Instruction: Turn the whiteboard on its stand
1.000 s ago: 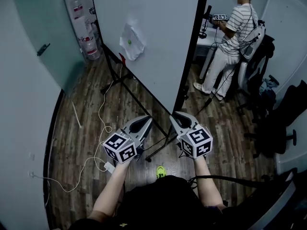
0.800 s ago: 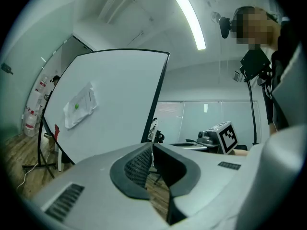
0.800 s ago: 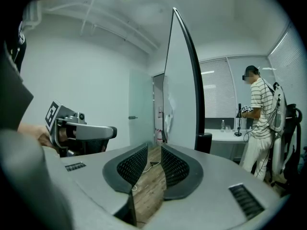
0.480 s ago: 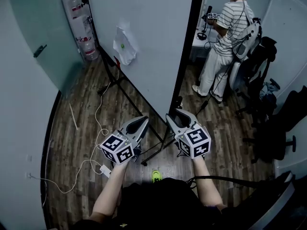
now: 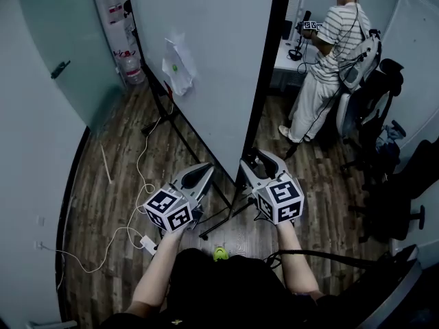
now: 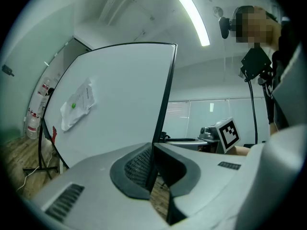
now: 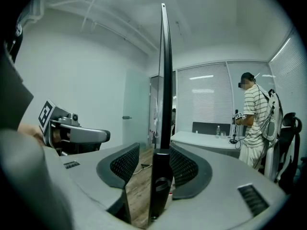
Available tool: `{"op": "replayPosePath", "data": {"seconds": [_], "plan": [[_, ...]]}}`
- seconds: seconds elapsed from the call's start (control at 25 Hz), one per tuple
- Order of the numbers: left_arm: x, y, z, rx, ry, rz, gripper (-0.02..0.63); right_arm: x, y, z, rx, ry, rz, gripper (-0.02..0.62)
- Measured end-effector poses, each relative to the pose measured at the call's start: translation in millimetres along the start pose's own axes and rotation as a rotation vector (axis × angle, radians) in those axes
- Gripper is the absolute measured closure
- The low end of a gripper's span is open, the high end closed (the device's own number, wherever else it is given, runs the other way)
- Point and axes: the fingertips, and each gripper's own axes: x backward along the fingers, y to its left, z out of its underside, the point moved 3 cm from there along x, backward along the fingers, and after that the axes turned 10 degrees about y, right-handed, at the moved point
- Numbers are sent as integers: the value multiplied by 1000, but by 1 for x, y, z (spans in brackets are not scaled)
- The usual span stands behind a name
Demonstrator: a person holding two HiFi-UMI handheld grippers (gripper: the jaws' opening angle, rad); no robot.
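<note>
The whiteboard (image 5: 212, 60) stands upright on its stand (image 5: 218, 223), its black side frame (image 7: 164, 80) facing the person. The right gripper (image 5: 263, 158) straddles the lower end of that frame, jaws wide apart. The frame stands between the pads with a gap on its left; contact on its right is unclear. The left gripper (image 5: 204, 172) sits just beside the frame in front of the whiteboard's white face, jaws drawn together at the tips and holding nothing.
</note>
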Motion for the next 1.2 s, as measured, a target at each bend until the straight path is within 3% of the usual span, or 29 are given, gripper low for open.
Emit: {"op": "replayPosePath", "data": {"seconds": [0.88,1.12,1.2], "plan": [[-21,34,-14,-8,3,-7,590,-36,-24,-37,47,-4,3,419],[-23,46,-19,-12,-6,-10,591,-43,-21,-37,64,-4,-12,506],[-23,49,-19,-9,-4,-10,591,-44,-20,-37,71,2,-12,509]]}}
